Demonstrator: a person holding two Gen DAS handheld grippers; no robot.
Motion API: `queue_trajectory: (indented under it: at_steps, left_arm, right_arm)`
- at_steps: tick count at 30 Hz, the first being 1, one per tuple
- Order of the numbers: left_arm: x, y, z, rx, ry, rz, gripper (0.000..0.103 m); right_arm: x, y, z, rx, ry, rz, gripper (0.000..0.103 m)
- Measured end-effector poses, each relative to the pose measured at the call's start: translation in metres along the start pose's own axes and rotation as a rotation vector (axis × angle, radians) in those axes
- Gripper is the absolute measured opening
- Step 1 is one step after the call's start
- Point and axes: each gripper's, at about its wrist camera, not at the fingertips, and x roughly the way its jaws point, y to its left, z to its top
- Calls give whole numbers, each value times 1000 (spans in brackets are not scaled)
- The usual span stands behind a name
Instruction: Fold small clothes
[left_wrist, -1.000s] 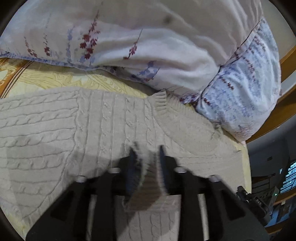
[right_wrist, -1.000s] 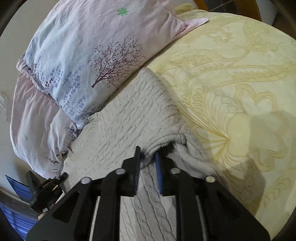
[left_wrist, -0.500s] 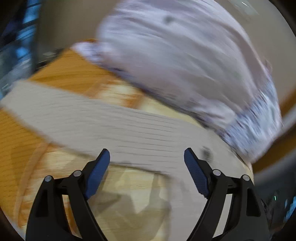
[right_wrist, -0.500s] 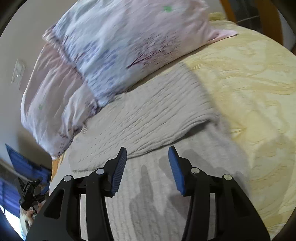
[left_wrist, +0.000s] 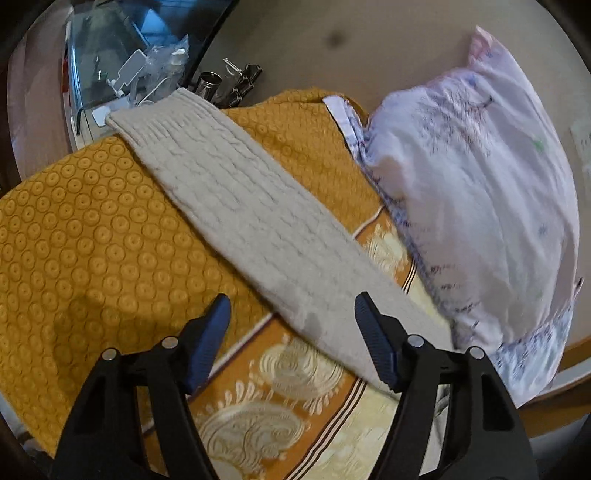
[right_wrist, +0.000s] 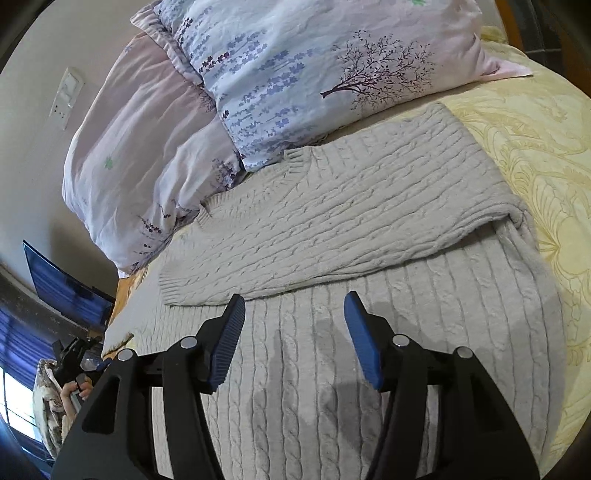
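1 second ago both grippers were clenched on knit fabric; now both have released it. The left gripper (left_wrist: 291, 332), its jaws closing again with nothing between them, has swung to the outstretched sleeve (left_wrist: 236, 206) on the orange bedspread (left_wrist: 74, 236). The right gripper (right_wrist: 293, 334), jaws opening and empty, hovers over the sweater (right_wrist: 332, 369), whose other sleeve (right_wrist: 332, 218) lies folded across it below the pillows (right_wrist: 295, 74). In my judgement, 1 sleeve remains to fold.

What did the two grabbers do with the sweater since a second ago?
Both let go. The right gripper dropped the sleeve it had folded across the sweater and its jaws are opening, empty. The left gripper released its fold and swung over to the other sleeve, jaws closing, nothing pinched. The pillows stayed put.
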Motion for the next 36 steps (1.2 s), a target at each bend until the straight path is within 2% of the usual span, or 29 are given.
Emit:
queue_trajectory:
  at_steps: [2,4,11,17,19,20,21,24,27,30,33,36]
  left_arm:
    - [1,4,7,-33,-22,-22,68]
    - [1,9,12,-68,-47,-35,63]
    - [1,38,26,-195,-105,-82,33]
    - [4,55,35,-271,-136,-132,25]
    - [6,56,37,-284,-136,-126,15]
    - [8,55,36,-283,-129,-127,7]
    - [8,53,35,-278,-130,-125,7]
    - [1,39,32,-239,-163,-125,6]
    - [-8,15,29,-211,-183,-192,6]
    - [-15,-24,21,-146,-182,-273,6]
    - [-17,-72,3,-76,-149,-372,6]
    - [-11,-128,-27,13,-76,-482,6]
  right_arm:
    - [1,0,0,2,2,1,58]
    - [1,0,0,2,5,3,58]
    - [2,0,-1,2,8,4,58]
    - [3,-5,-2,8,11,0,58]
    - [3,-7,-2,11,11,0,58]
    - [2,-9,-2,15,10,2,58]
    - [2,-10,-1,16,11,3,58]
    - [-1,-12,0,19,7,8,58]
    - [-4,-12,1,16,-3,16,58]
    - [-8,-14,3,12,-10,28,58]
    - [-10,-17,3,9,-13,38,61]
    - [-13,-20,2,7,-14,43,61]
